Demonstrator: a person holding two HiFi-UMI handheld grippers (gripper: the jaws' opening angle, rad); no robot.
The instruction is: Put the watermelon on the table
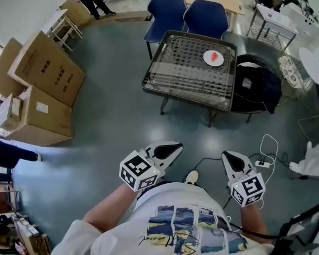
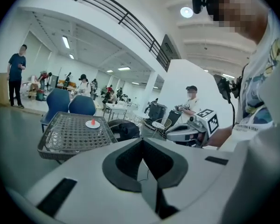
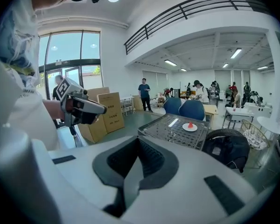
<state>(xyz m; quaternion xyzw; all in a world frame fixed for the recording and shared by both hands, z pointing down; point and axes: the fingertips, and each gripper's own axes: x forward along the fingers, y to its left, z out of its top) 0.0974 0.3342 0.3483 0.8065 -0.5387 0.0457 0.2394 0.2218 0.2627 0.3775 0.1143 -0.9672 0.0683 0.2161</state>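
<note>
A red watermelon slice (image 1: 215, 55) lies on a white plate (image 1: 213, 61) at the far right part of the dark wicker-and-glass table (image 1: 170, 76). Both grippers are held close to my chest, well short of the table and apart from it. My left gripper (image 1: 169, 151) is shut and holds nothing. My right gripper (image 1: 229, 159) is also shut and empty. In the left gripper view the watermelon slice (image 2: 93, 122) shows on the table (image 2: 60, 136) ahead, with the right gripper (image 2: 184, 130) at the side. In the right gripper view the slice (image 3: 190, 124) sits beyond the closed jaws.
Two blue chairs (image 1: 187, 14) stand behind the table. A black bag (image 1: 255, 88) rests on a round seat to its right. Cardboard boxes (image 1: 42, 84) stack at the left. Cables and a power strip (image 1: 263, 161) lie on the floor near my right side. People stand far back.
</note>
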